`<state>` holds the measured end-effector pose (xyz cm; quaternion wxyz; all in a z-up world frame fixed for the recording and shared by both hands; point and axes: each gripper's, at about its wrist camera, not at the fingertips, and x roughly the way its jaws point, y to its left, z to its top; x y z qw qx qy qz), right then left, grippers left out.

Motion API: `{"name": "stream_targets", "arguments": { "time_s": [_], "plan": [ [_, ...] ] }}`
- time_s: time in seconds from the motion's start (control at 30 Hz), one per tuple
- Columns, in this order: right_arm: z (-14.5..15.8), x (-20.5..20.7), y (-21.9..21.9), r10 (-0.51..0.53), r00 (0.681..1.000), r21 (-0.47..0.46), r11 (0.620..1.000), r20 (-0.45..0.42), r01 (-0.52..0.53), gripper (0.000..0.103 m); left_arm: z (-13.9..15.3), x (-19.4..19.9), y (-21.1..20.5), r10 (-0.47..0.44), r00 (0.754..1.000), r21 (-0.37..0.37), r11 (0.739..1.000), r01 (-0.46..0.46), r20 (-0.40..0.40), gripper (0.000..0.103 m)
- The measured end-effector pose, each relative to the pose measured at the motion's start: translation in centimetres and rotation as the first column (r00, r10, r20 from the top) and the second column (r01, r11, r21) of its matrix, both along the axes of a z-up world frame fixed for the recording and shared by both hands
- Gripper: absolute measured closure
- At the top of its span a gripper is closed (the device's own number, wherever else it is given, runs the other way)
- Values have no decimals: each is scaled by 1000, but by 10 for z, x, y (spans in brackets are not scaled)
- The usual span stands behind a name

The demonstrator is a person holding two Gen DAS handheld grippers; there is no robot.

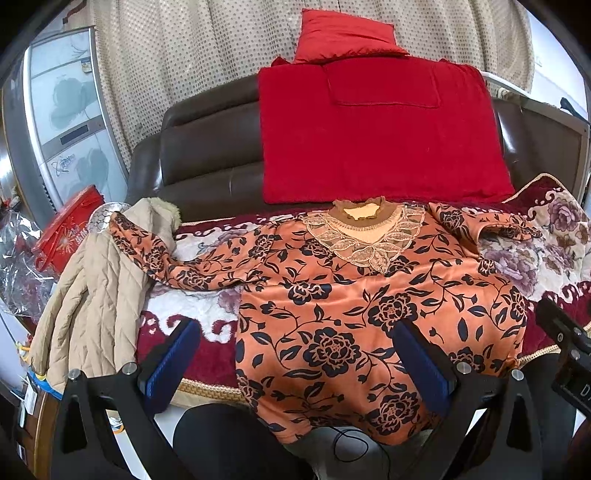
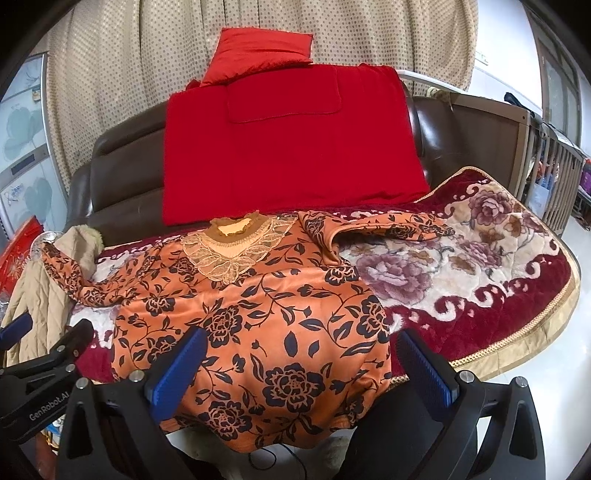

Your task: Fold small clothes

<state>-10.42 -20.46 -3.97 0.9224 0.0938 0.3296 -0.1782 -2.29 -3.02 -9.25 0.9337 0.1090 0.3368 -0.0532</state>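
An orange top with black flowers and a lace collar (image 1: pixel 369 306) lies spread flat, front up, on a floral blanket (image 1: pixel 554 236). Its hem hangs over the near edge. One sleeve stretches left onto a beige jacket (image 1: pixel 92 291); the other lies folded at the right (image 2: pixel 388 225). The top also shows in the right wrist view (image 2: pixel 258 325). My left gripper (image 1: pixel 295 354) is open and empty above the top's lower left part. My right gripper (image 2: pixel 301 362) is open and empty above the lower right part. Each gripper shows at the edge of the other's view.
A red cushion (image 1: pixel 376 129) and a red pillow (image 1: pixel 347 33) lean on the brown leather headboard (image 1: pixel 207 147) behind the top. A red box (image 1: pixel 70 229) and plastic wrap sit at the far left. The blanket's bare right half (image 2: pixel 480 266) ends at a gold trim edge.
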Motion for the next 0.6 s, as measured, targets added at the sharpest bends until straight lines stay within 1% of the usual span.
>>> {"name": "stream_targets", "arguments": {
  "time_s": [0.13,0.2,0.27,0.3,0.37,0.4,0.43,0.47,0.5,0.53,0.6],
  "plan": [
    [-1,18,-16,-15,1000,-6,1000,2,15,0,-6,28,-7,-31,998,-36,999,28,-63,0],
    [-1,29,-36,-28,999,17,999,16,27,0,-10,52,-12,-55,993,-73,996,47,-107,0],
    [-3,44,-67,-51,998,74,996,31,48,0,-16,75,-18,-68,988,-102,993,54,-139,0],
    [-6,55,-92,-58,997,114,992,47,52,0,-20,90,-22,-77,985,-117,991,59,-155,0],
    [-13,75,-136,-89,993,162,984,74,76,0,-29,114,-32,-76,983,-120,991,56,-167,0],
    [-17,82,-151,-104,992,178,980,73,90,0,-32,123,-37,-73,983,-121,991,53,-169,0],
    [-28,97,-184,-137,988,230,966,65,119,0,-37,135,-43,-70,985,-116,992,51,-161,0],
    [-33,104,-201,-151,987,262,956,62,130,0,-42,145,-48,-68,985,-114,992,51,-156,0],
    [-47,117,-233,-178,982,336,930,64,146,0,-47,156,-53,-65,986,-107,993,49,-152,0],
    [-56,125,-252,-202,977,380,910,63,164,0,-52,167,-60,-62,987,-105,993,46,-151,0],
    [-80,143,-299,-273,960,497,842,59,209,0,-62,188,-70,-53,986,-86,995,40,-156,0]
  ]
}}
